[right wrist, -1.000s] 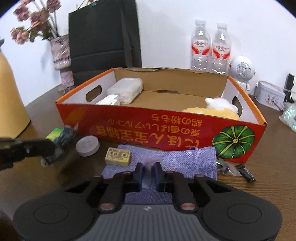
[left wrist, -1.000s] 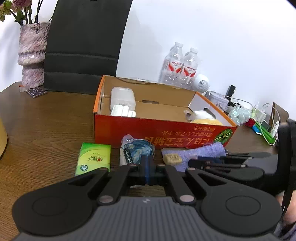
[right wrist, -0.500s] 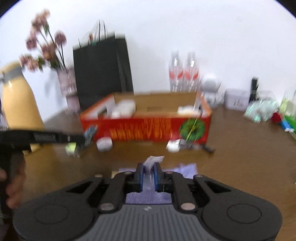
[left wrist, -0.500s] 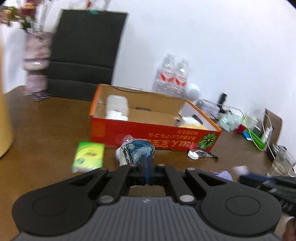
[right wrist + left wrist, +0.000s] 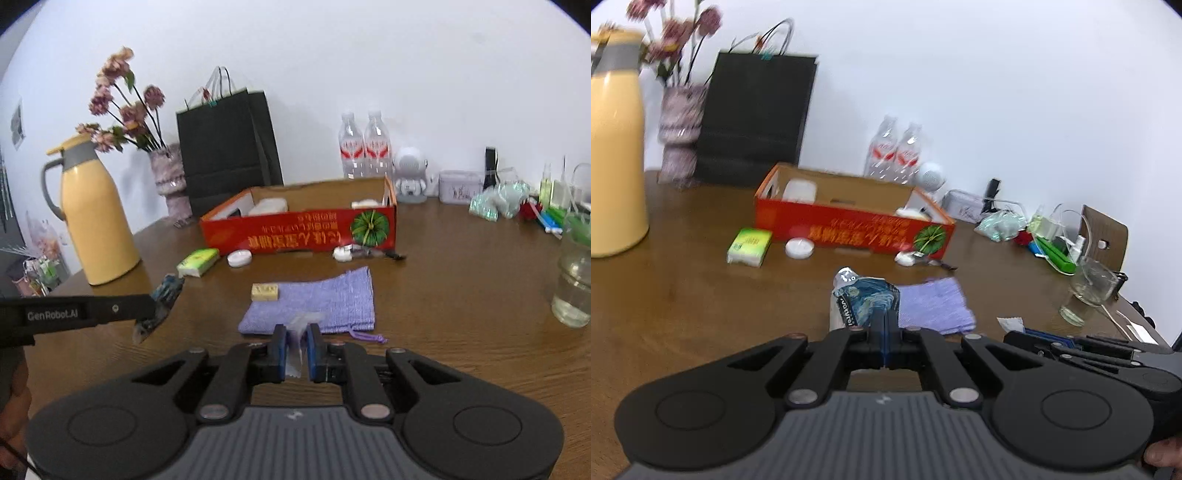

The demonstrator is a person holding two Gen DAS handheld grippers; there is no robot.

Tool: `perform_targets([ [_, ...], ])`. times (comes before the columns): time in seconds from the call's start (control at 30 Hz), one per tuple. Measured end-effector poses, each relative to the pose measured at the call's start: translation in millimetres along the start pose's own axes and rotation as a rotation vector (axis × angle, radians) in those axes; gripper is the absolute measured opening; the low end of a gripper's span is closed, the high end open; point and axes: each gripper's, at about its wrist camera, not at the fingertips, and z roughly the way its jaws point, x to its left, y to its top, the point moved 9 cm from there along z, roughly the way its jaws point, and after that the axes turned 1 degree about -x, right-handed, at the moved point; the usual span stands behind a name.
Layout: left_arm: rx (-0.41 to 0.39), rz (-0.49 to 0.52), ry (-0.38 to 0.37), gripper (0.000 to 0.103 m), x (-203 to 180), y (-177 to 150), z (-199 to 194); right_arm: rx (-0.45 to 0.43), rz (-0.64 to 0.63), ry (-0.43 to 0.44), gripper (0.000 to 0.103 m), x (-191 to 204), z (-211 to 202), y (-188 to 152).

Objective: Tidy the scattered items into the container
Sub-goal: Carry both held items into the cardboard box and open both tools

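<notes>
Between your right gripper pads sits a thin clear sachet, clamped; your left gripper is closed on a blue painted packet. Both look light, soft and crinkly, likely slippery, so I'd keep the bite on the sealed edges. Just past your right fingertips, at twelve o'clock, a purple cloth pouch lies flat on the table, limp, best pinched at its drawstring end; a small tan block rests on its eleven o'clock corner. Farther, a green tissue pack and a white disc lie at eleven o'clock, small white bits at one. Beyond stands the orange box, open-topped with room in its middle. Bare tabletop leaves a clear lane; mind the glass at three and the yellow jug at ten.
</notes>
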Motion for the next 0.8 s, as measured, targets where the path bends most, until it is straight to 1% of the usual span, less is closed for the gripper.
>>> perform_targets([
  [0.07,0.0,0.005,-0.003,0.001,-5.7,4.7,1.8,-0.024,-0.008,0.001,0.01,-0.1,-8.6,6.3],
  [0.13,0.001,0.003,-0.027,0.001,-8.4,15.8,6.2,-0.044,-0.014,-0.001,0.01,-3.2,-13.6,16.5],
  [0.2,-0.019,0.02,-0.062,0.001,-8.8,45.7,12.4,-0.067,-0.027,-0.004,0.01,-6.4,-12.8,35.0],
  [0.27,-0.042,0.046,-0.087,0.001,-5.6,87.0,25.8,-0.106,-0.046,-0.002,0.01,-11.5,-8.5,69.3],
  [0.33,-0.036,0.045,-0.094,0.001,1.4,134.7,53.3,-0.153,-0.065,-0.007,0.01,-17.2,-1.7,112.0],
  [0.4,0.004,0.048,-0.1,0.001,4.2,176.2,91.5,-0.178,-0.09,-0.001,0.01,-23.3,16.7,163.4],
  [0.43,0.035,0.048,-0.1,0.001,5.6,194.8,115.6,-0.171,-0.095,0.003,0.01,-26.3,28.7,184.3],
  [0.47,0.066,0.049,-0.085,0.001,7.9,208.3,139.8,-0.145,-0.095,0.012,0.01,-30.4,45.8,206.5],
  [0.53,0.123,0.062,-0.02,0.001,15.3,226.4,196.6,-0.077,-0.094,0.039,0.01,-38.8,87.4,242.7],
  [0.6,0.197,0.078,0.029,0.001,24.4,228.3,255.1,-0.005,-0.1,0.033,0.01,-50.5,141.0,265.6],
  [0.63,0.223,0.07,0.063,0.001,31.7,226.9,282.8,0.05,-0.092,0.018,0.01,-60.3,170.3,270.7],
  [0.7,0.278,0.052,0.09,0.001,42.5,221.2,330.3,0.165,-0.075,-0.028,0.01,-80.8,227.6,271.5],
  [0.73,0.316,0.024,0.089,0.001,46.7,216.8,352.6,0.217,-0.077,-0.045,0.01,-88.4,251.4,268.4],
  [0.8,0.369,-0.01,0.071,0.001,50.7,208.2,383.6,0.324,-0.06,-0.059,0.01,-102.1,297.2,258.0],
])
